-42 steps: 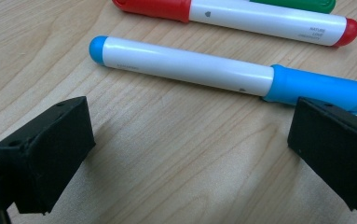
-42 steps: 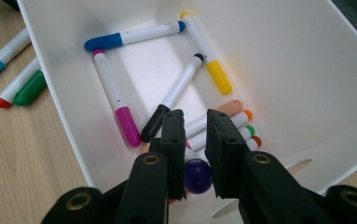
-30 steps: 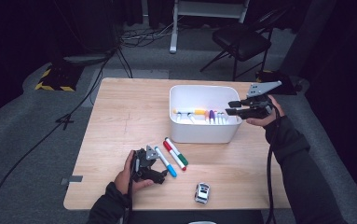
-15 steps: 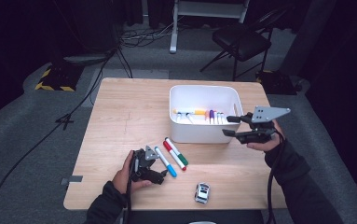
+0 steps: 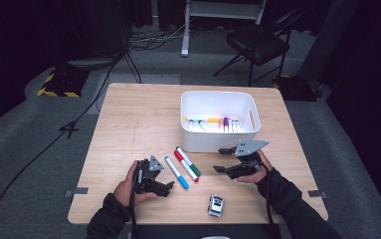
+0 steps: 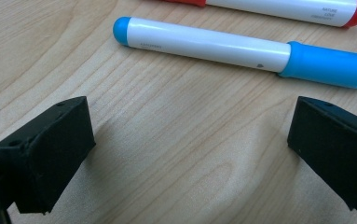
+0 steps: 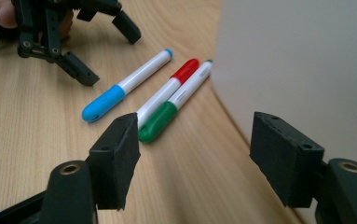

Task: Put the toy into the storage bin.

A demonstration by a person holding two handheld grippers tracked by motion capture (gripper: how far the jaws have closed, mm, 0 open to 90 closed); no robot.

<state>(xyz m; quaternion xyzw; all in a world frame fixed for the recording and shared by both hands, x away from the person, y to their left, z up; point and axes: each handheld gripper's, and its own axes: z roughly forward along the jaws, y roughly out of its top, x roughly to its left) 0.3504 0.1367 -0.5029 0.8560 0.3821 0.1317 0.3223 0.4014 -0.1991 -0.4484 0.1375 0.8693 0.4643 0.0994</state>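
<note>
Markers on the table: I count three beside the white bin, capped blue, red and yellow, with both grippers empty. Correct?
Not quite. The third marker has a green cap, not yellow, as the right gripper view shows, lying next to the red marker and blue marker. The rest stands: left gripper and right gripper hold nothing.

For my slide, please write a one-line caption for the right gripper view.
Open right tool approaching green marker, red marker and blue marker beside the white bin.

We see white markers capped blue, red, green on pale wood-grain desk; white bin; black-jawed tools; small white toy car, dark windows.
</note>
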